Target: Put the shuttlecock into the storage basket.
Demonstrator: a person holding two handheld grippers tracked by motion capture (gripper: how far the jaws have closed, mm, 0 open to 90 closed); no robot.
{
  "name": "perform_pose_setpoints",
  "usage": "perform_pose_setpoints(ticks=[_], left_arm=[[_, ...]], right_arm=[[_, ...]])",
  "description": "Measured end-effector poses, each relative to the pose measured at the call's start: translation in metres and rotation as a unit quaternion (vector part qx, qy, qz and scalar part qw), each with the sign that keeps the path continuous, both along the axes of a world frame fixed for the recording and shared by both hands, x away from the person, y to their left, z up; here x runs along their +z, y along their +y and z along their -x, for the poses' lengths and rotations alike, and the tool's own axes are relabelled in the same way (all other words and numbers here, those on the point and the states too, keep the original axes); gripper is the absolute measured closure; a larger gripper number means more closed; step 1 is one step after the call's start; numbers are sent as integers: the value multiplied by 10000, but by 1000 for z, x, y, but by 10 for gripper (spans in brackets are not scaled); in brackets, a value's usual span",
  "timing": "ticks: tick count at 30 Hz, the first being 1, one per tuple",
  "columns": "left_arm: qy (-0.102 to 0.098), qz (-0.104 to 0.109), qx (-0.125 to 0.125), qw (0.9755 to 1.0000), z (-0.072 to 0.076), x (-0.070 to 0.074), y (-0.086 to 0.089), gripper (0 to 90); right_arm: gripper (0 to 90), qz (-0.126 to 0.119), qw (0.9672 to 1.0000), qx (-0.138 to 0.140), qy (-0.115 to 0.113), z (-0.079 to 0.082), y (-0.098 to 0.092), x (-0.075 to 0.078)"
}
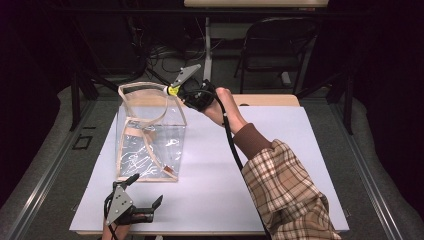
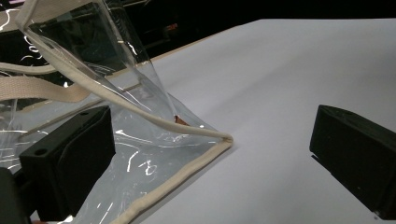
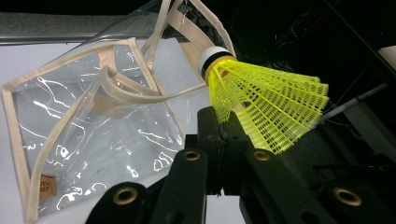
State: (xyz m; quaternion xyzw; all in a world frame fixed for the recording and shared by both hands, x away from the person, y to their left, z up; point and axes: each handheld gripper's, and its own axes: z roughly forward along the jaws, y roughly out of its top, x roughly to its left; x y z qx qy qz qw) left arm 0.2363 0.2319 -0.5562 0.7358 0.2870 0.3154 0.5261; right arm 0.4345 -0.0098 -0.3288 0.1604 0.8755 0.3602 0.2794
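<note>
The clear bag (image 1: 150, 137) stands on the white table (image 1: 280, 150). Above its rim, the right gripper (image 1: 172, 90) grasps a yellow shuttlecock (image 3: 261, 102); the left gripper (image 1: 137, 197) lies released beside the bag's corner.

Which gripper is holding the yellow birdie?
The right gripper, up by the top of the clear bag, pinches the yellow shuttlecock. The left gripper waits open with nothing in it.

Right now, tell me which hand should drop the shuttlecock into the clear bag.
Right. The right gripper is shut on the yellow shuttlecock and sits at the clear bag's top rim. The left gripper is open, low by the bag's bottom corner, so it probably suits steadying.
</note>
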Motion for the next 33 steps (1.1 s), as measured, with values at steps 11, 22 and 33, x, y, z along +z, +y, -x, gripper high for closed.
perform_pose_setpoints(ticks=[11,22,33], left_arm=[[-8,-1,-1,10000,0,0,0,1],[-13,8,1,10000,0,0,0,1],[-11,7,-1,10000,0,0,1,1]], right_arm=[[899,6,10000,23,-39,-2,5,2],[899,83,9999,88,-42,-4,15,3],[899,109,9999,128,3,-6,23,1]])
